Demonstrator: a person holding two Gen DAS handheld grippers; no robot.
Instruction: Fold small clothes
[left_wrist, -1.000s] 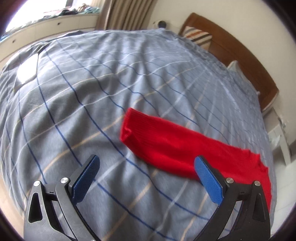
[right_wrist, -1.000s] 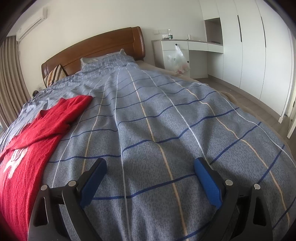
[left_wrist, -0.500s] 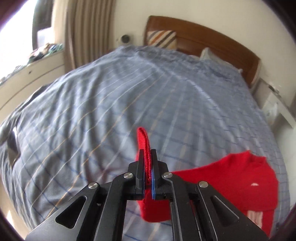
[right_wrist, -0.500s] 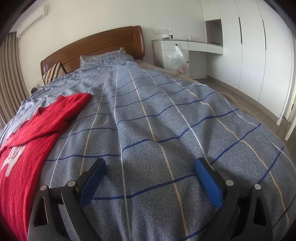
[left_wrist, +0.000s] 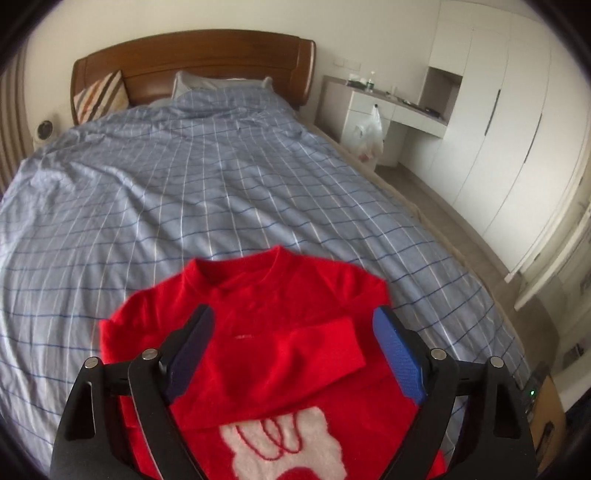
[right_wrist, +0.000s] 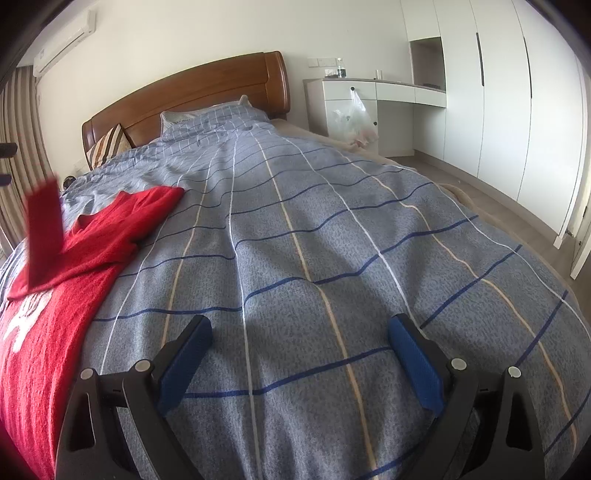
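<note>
A red sweater (left_wrist: 291, 288) with a white print lies flat on the blue checked bedcover (left_wrist: 221, 184), neck toward the headboard. One sleeve (left_wrist: 295, 358) is folded across its chest. My left gripper (left_wrist: 293, 315) hovers just above that sleeve with its jaws opening; the pads (left_wrist: 400, 358) press on nothing. In the right wrist view the sweater (right_wrist: 110, 240) lies at the left, with a blurred red sleeve (right_wrist: 44, 236) standing up off it. My right gripper (right_wrist: 300, 325) rests open over bare bedcover (right_wrist: 332, 240), to the right of the sweater, holding nothing.
A wooden headboard (left_wrist: 192, 59) with a striped cushion (left_wrist: 99, 96) and a pillow (left_wrist: 218, 83) stands at the far end. To the right are a white desk (left_wrist: 388, 107) with a hanging plastic bag (left_wrist: 367, 136) and white wardrobes (left_wrist: 509, 129). Curtains (right_wrist: 22, 155) hang at the left.
My left gripper shut on the sleeve's cuff, lifted and carried it across over the sweater's chest, then opened and let it go. The right gripper has not moved.
</note>
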